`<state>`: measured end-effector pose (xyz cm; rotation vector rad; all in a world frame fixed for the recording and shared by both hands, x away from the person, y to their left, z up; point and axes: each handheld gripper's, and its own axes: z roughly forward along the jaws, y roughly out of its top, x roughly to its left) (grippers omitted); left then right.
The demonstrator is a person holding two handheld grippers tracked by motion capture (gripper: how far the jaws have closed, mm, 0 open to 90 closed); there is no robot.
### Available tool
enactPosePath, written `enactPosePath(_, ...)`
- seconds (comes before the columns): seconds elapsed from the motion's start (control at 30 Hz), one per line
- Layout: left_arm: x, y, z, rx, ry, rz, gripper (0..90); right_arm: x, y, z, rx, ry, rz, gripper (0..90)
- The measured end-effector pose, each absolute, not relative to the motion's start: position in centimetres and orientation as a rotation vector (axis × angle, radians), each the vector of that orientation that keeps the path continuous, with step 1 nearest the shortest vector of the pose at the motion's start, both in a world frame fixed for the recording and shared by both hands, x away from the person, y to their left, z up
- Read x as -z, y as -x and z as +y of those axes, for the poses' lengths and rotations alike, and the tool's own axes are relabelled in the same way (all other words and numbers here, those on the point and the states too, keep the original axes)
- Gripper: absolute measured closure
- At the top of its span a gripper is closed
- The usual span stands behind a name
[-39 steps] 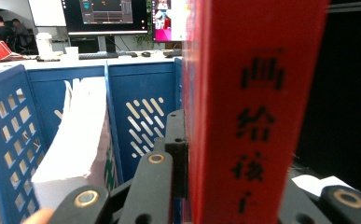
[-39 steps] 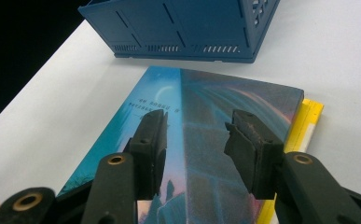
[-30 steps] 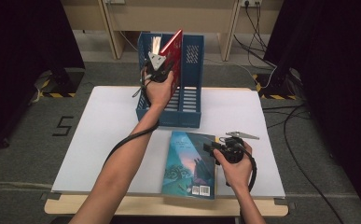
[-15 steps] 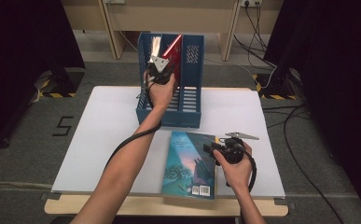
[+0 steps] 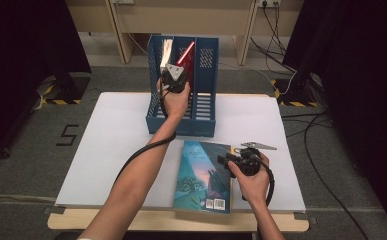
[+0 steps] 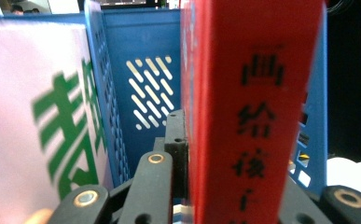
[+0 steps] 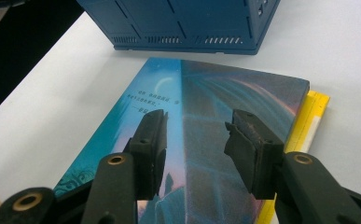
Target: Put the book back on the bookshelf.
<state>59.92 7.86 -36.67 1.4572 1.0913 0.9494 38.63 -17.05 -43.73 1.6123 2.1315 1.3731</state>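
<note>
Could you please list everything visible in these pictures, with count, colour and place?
Red book: one, red, upright in the file rack, clamped by the left gripper.
White book: one, white with green characters, in the rack's neighbouring compartment.
File rack: one, blue, at the table's far middle.
Teal book: one, blue-green cover, flat near the front edge.
Yellow book: one, yellow, under the teal book.
Table: one, white top.
Left gripper: one, black, at the rack.
Right gripper: one, black, open over the teal book.
</note>
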Motion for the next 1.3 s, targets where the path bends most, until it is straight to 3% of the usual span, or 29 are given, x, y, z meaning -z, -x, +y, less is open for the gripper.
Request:
enactPosePath(0.77, 37.6, -60.6, 7.4, -0.906, -1.588, 1.129, 75.0, 44.0, -38.6, -16.8, -1.381, -1.605, 2.143, 55.9)
enactPosePath(1.07, 37.0, -58.8, 7.5, -0.878, -1.61, 1.08, 64.6, 43.9, -38.5, -17.0, -1.376, -1.616, 2.14, 55.4)
enactPosePath(1.3, 36.7, -56.0, 8.0, -0.868, -1.62, 1.07, 64.0, 43.9, -38.5, -17.0, -1.373, -1.616, 2.141, 55.2)
